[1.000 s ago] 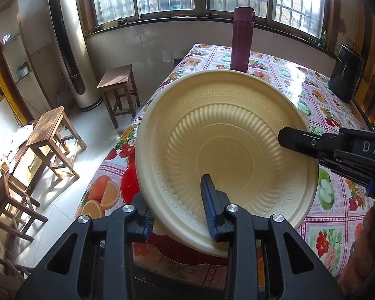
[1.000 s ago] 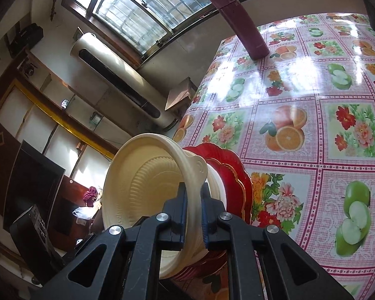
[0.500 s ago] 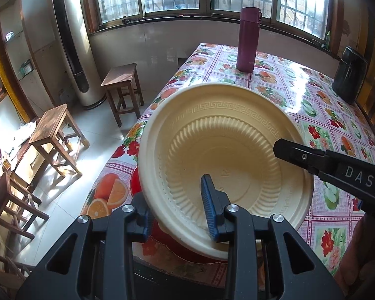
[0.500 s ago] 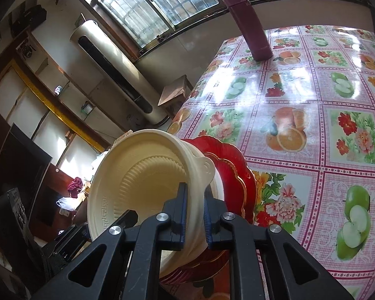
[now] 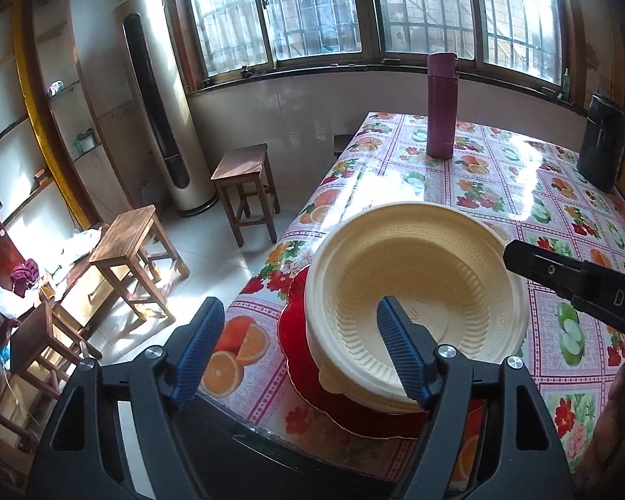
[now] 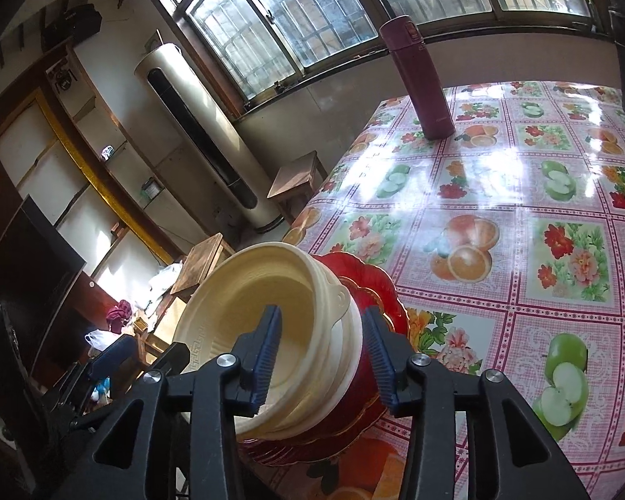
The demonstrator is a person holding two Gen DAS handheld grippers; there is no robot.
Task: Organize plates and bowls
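Home dining room — oilcloth table [image 5: 500, 191], stools [image 5: 246, 175]

The cream bowls [image 5: 416, 291] on the red plates [image 5: 296, 333] crowd the bench's [image 5: 500, 191] near left corner. Beyond them the flowered cloth lies open up to the purple flask [image 5: 441, 104] and the black container [image 5: 602, 141] at the far edge. 2 wooden stools [image 5: 125, 246] stand on the floor left of the bench.

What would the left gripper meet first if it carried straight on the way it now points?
Most likely the cream bowl: the left gripper has just been opening, and one finger already overlaps the bowl's near rim. It sits on red plates. Depth is uncertain.
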